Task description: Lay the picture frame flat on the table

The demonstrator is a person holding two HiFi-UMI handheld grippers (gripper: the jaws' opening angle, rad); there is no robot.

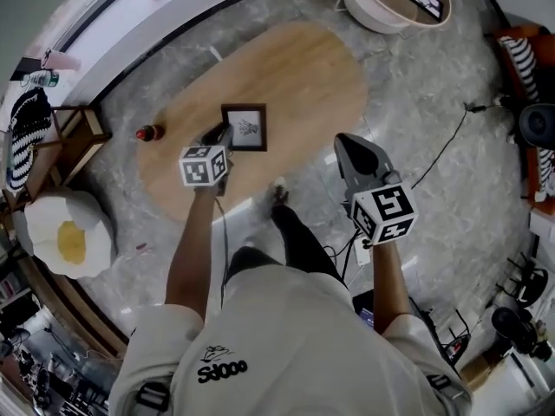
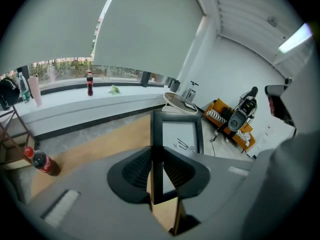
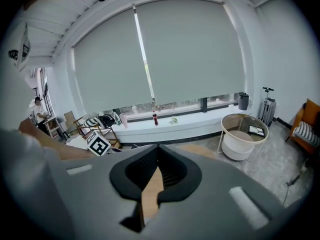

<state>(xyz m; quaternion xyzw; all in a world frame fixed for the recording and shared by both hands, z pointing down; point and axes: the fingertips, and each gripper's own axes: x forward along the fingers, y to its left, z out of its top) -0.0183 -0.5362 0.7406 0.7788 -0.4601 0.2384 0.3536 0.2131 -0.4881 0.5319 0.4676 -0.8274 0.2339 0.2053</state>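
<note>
Left gripper on frame edge (over table)

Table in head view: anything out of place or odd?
One thing: the cola bottle at the table's left edge appears to lie on its side rather than stand. The picture frame is clamped in the left gripper, not yet flat. Nothing spilled or broken shows.

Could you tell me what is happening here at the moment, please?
A person holds a gripper in each hand over an oval wooden table. The left gripper has its jaws clamped on one side edge of the picture frame, which does not yet lie flat. The right gripper hangs off to the side, jaws together with nothing between them.
</note>
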